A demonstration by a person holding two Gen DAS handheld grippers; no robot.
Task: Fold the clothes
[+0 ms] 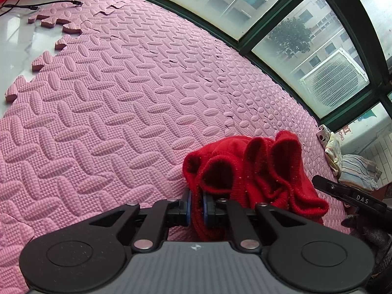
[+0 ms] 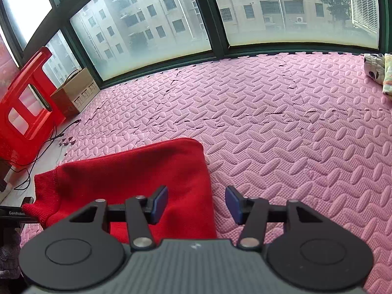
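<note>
A red knitted garment (image 1: 254, 171) lies bunched on the pink foam mat (image 1: 110, 103). My left gripper (image 1: 196, 207) is shut on a fold of its edge, the cloth pinched between the blue pads. In the right wrist view the same garment (image 2: 132, 174) lies flatter on the mat (image 2: 281, 127), its right edge running under the gripper. My right gripper (image 2: 196, 204) is open and empty, hovering above that edge. The right gripper's body (image 1: 348, 194) shows at the right of the left wrist view.
A window wall (image 2: 215, 41) borders the mat's far side. Folded pale clothes (image 1: 352, 169) lie at the mat's right end, also in the right wrist view (image 2: 378, 71). A red plastic stool (image 2: 24, 107), a cardboard box (image 2: 76, 93) and black cables (image 2: 41, 152) stand at the left.
</note>
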